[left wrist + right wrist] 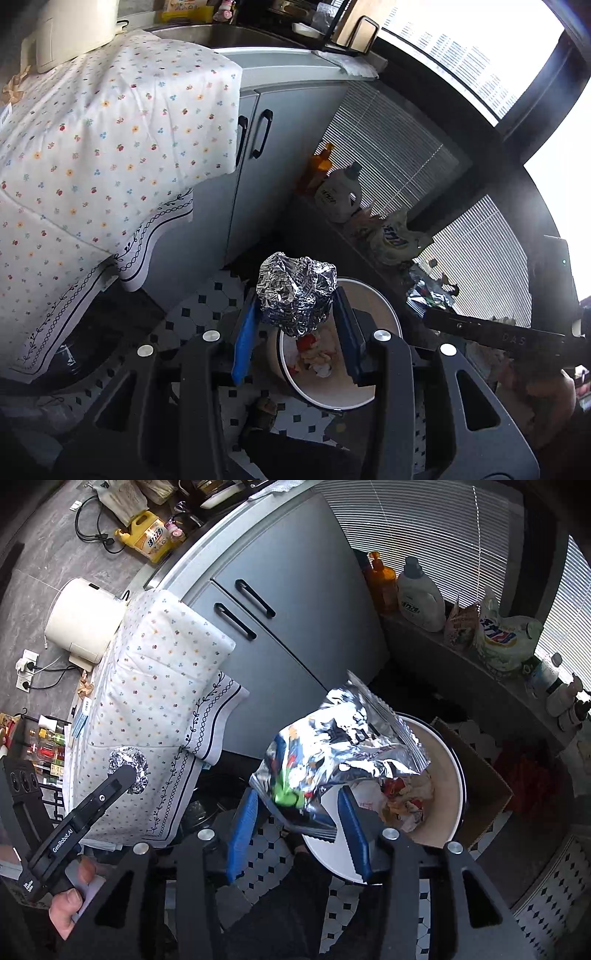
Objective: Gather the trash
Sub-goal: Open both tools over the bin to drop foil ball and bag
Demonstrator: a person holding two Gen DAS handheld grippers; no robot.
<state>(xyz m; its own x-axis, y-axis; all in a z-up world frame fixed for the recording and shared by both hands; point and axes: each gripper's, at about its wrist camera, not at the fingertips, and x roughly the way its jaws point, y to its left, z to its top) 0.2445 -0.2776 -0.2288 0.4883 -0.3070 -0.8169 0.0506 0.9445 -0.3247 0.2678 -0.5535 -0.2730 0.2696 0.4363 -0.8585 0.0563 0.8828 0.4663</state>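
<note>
My left gripper [296,300] is shut on a crumpled foil ball [295,288], held just above the near rim of a white round bin [384,314]. Paper and red wrappers [314,356] lie inside the bin. In the right wrist view my right gripper [298,795] stands open over the same bin [448,775]. A silver snack bag [347,746] hangs loose between its blue fingers [242,823], with a gap at the right pad. The left gripper and its foil ball [127,762] also show at lower left, a hand gripping the handle.
A table under a flowered cloth [110,147] stands left of the bin. A grey cabinet [295,609] is behind it. Detergent bottles [421,598] and bags line a ledge under the blinds. A cardboard box [487,786] sits right of the bin on the tiled floor [273,860].
</note>
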